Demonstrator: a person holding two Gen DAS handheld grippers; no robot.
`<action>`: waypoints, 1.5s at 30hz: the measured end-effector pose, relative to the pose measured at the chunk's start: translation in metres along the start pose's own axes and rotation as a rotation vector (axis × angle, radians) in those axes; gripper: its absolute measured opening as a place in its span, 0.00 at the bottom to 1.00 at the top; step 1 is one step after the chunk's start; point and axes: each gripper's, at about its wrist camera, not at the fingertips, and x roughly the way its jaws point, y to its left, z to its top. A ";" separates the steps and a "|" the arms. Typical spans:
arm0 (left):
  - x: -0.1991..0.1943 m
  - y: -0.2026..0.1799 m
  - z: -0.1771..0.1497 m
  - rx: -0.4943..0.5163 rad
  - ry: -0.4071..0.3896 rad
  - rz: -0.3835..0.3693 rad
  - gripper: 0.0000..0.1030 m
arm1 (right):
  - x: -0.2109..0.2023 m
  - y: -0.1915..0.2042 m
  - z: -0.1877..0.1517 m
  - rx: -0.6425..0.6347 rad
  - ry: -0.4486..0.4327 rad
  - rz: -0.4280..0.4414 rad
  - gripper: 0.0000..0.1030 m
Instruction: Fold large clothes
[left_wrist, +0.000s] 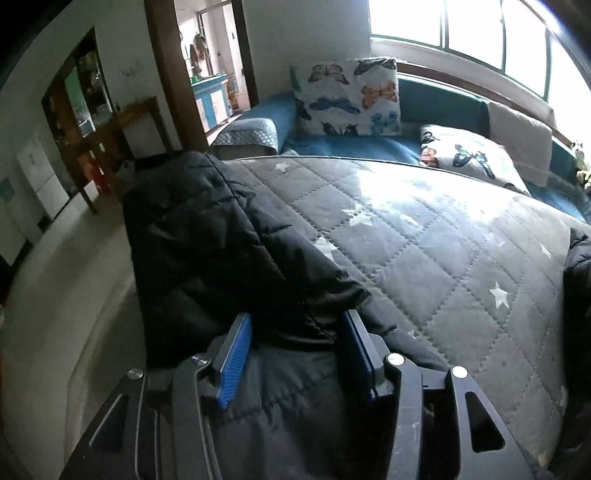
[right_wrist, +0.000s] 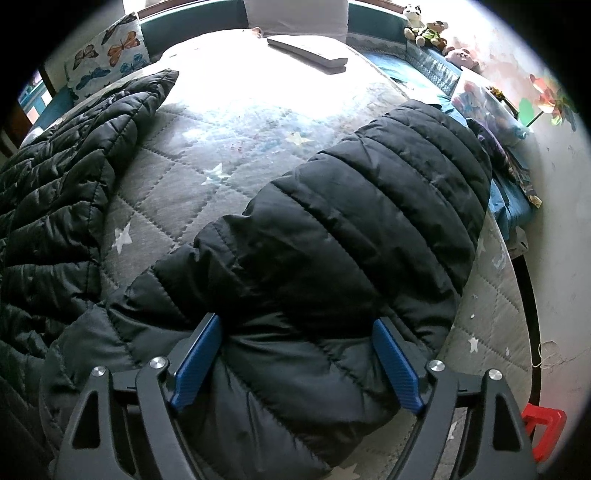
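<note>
A black quilted puffer jacket lies on a grey star-patterned quilt on a bed. In the left wrist view my left gripper has its blue pads either side of a fold of the jacket at the bed's left edge, with jacket fabric filling the gap. In the right wrist view my right gripper stands wide, its blue pads either side of a padded part of the jacket near the bed's right edge. The jacket's other side lies bunched at the left. The quilt shows between them.
Butterfly-print pillows and a blue bed surround lie at the far side under a window. A doorway and wooden furniture are at the left. A flat white object lies on the far quilt. Soft toys sit at the far right. A red object is on the floor.
</note>
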 end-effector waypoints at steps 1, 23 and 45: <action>-0.003 0.000 0.001 -0.002 0.005 0.004 0.53 | -0.001 0.001 0.000 -0.004 0.001 -0.007 0.88; -0.127 -0.090 -0.122 0.192 0.090 -0.263 0.53 | -0.028 0.108 -0.038 -0.322 -0.008 0.119 0.88; 0.013 -0.215 0.060 -0.180 0.341 -0.631 0.77 | 0.011 0.096 0.148 -0.105 0.012 0.495 0.88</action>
